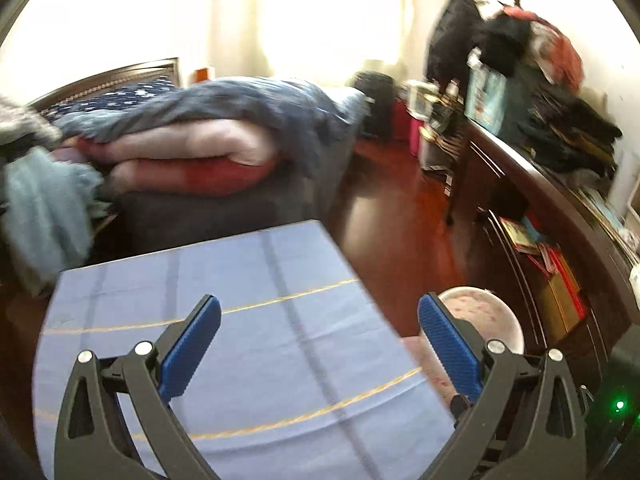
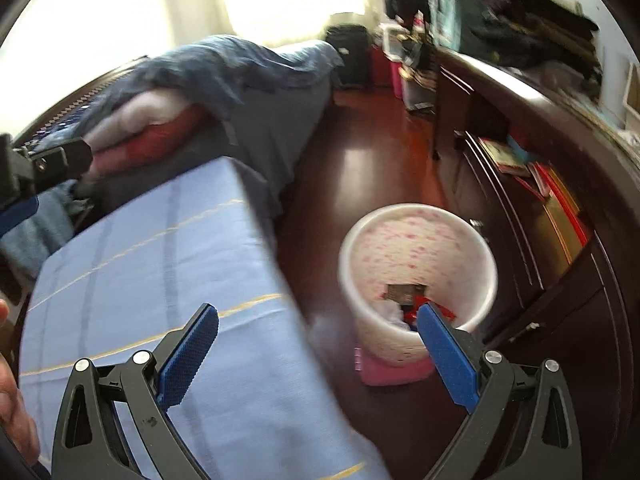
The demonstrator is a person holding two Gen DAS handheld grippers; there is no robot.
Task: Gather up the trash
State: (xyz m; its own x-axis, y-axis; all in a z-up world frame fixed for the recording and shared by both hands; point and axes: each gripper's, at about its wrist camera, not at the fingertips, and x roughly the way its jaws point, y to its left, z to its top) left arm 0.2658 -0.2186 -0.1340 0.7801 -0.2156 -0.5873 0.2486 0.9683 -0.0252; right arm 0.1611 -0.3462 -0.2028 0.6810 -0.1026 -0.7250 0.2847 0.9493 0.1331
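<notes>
- Right wrist view: the bed (image 2: 224,92), heaped with blue and pink bedding, fills the upper left of the frame, and a dark wooden dresser (image 2: 560,184) curves down the right side.
- The table under its blue cloth (image 2: 132,264) takes the lower left; no trash shows on it in either view.
- The white bin (image 2: 416,240) stands on the dark floor at centre right, on a pink mat (image 2: 384,374), with crumpled white and red scraps (image 2: 408,312) lying at its bottom.
- The right gripper (image 2: 318,354) spreads its jaws wide with nothing between them, one blue pad over the cloth, the other overlapping the bin's rim.
- The left gripper (image 1: 320,348) is equally wide and empty over the cloth in its own view; the bin peeks out behind its right-hand pad.
- Risk: the right pad looks close to the rim, so a careless swing could knock the light bin over and spill the scraps.
- Poorly seen: motion blur smears everything, so what the scraps are is probably wrappers and tissue, no more certain than that. The table's near edge and the floor beneath it are cut off; trash could lie there unseen.
</notes>
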